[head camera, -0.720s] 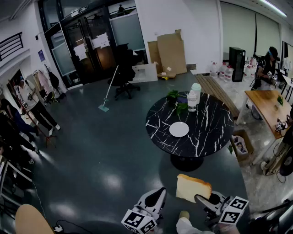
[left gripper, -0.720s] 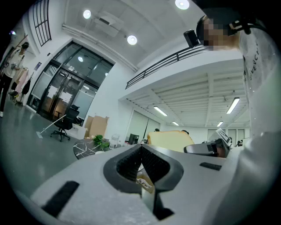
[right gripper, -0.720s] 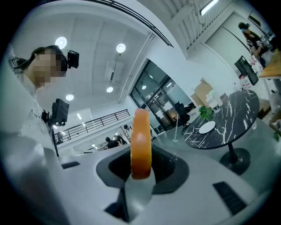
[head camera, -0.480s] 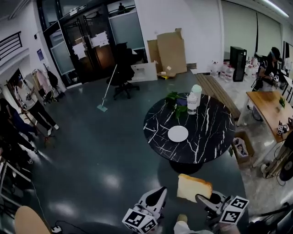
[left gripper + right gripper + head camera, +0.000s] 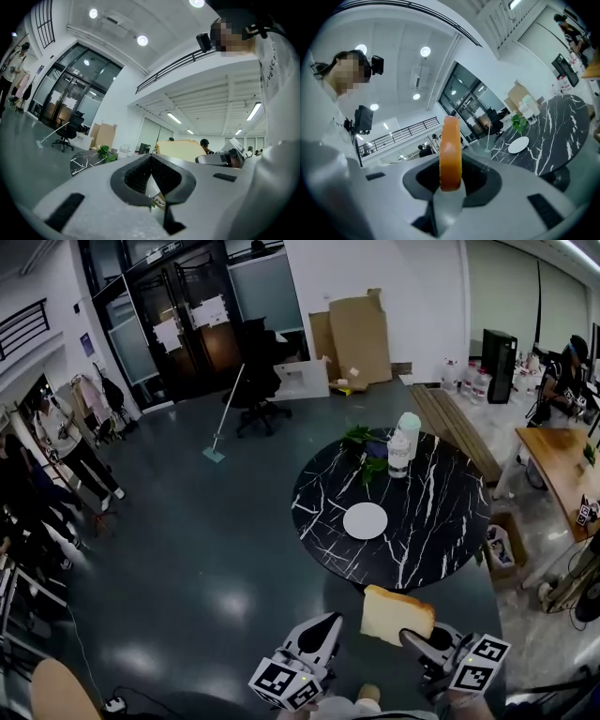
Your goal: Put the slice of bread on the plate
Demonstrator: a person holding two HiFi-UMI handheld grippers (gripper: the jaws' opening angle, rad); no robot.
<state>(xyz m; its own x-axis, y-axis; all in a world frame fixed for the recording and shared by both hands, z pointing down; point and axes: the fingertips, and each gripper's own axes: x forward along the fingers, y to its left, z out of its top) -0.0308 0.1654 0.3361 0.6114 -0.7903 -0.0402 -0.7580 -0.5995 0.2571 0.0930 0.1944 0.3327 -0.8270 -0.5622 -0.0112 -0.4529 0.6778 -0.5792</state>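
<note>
In the head view a thick slice of bread [image 5: 397,615] with a pale face and brown crust hangs upright over the floor, just short of the near rim of the round black marble table [image 5: 427,545]. My right gripper [image 5: 419,640] is shut on its lower edge. The right gripper view shows the bread [image 5: 451,150] edge-on between the jaws. A small white plate [image 5: 366,520] lies empty near the table's middle and also shows in the right gripper view as the plate [image 5: 518,145]. My left gripper [image 5: 323,626] is shut on nothing, left of the bread.
A bottle [image 5: 407,441] and a green plant [image 5: 360,441] stand at the table's far edge. An open box [image 5: 497,546] sits on the floor right of the table, with a wooden desk [image 5: 553,457] beyond. People [image 5: 56,442] stand far left; a chair [image 5: 258,381] and mop [image 5: 223,423] are behind.
The table and plate have slid a little lower in the head view, nearer to the grippers. The bread stays held in the right gripper; the left gripper keeps its place.
</note>
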